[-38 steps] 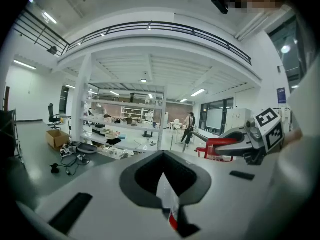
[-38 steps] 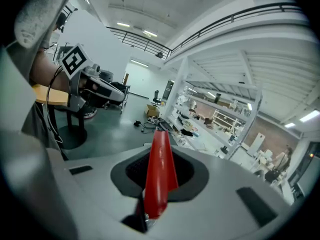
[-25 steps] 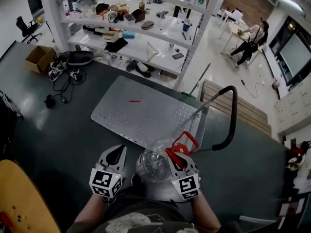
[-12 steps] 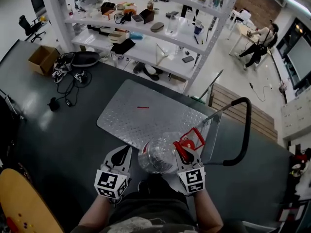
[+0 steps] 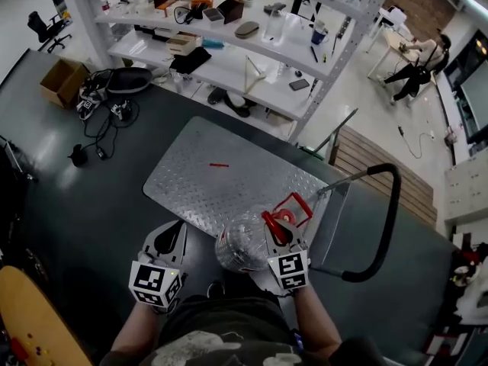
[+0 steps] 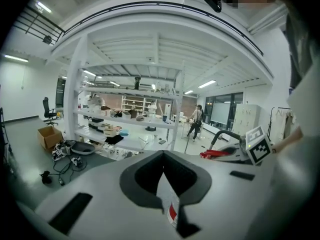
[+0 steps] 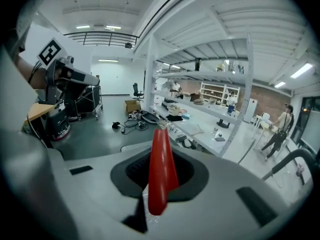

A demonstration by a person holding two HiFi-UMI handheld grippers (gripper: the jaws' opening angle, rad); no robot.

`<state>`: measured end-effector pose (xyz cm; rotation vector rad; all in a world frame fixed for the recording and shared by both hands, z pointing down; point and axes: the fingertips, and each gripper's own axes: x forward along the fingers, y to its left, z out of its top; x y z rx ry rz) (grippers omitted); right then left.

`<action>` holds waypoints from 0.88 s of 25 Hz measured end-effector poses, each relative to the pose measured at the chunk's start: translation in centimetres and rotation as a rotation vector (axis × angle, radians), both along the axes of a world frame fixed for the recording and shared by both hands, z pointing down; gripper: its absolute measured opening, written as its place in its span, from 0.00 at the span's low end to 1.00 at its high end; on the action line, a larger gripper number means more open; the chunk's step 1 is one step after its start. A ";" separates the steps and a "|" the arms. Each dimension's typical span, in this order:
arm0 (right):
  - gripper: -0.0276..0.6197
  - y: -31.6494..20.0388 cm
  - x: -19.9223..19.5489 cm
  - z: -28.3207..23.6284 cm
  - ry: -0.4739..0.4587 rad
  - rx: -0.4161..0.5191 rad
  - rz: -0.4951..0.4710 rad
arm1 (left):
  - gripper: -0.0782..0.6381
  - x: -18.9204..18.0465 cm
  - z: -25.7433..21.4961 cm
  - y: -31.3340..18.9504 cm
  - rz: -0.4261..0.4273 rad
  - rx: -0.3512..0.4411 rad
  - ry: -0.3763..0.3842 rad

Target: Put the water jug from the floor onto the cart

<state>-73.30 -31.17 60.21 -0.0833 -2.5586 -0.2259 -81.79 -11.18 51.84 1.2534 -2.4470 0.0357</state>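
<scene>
Both forearms reach forward from the bottom of the head view, side by side, each hand-held gripper with its marker cube nearest the person and its jaws pointing away and somewhat down toward the cart.

The right hand-held gripper [image 5: 276, 235] is clamped on the red plastic carry handle [image 5: 293, 208] of the clear round plastic water jug [image 5: 242, 244]. In the right gripper view the red handle stands upright between the two jaws. The jug lies just left of that gripper, over the near edge of the grey diamond-plate metal cart deck [image 5: 229, 185], toward the end that carries the black tubular push handle [image 5: 387, 219]. Whether the jug's base touches the deck cannot be told.

The left hand-held gripper [image 5: 174, 235] hangs beside the jug on its left, a strip of dark grey floor [image 5: 91, 204] showing between them, just short of the deck's near edge. Its jaws are together with nothing held.

A small red stick [image 5: 219, 165] lies near the middle of the deck, well apart from the jug
</scene>
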 end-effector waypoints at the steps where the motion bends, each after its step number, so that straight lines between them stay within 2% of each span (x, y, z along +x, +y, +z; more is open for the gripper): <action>1: 0.10 -1.0 -0.6 0.4 0.006 -0.001 0.002 | 0.12 -0.6 0.3 -0.9 0.000 -0.008 0.005; 10: 0.10 -10.8 -7.3 1.9 0.005 0.045 -0.003 | 0.12 -5.9 2.2 -9.9 0.038 -0.050 0.049; 15: 0.10 -16.6 -11.5 3.1 0.005 0.111 0.004 | 0.12 -8.8 2.0 -14.2 0.050 -0.067 0.006; 19: 0.10 -18.6 -15.1 5.2 0.017 0.161 -0.030 | 0.12 -11.1 3.1 -15.6 0.038 -0.071 0.011; 22: 0.10 -18.4 -16.4 7.8 0.054 0.198 -0.064 | 0.12 -12.5 4.2 -16.1 0.031 -0.080 0.012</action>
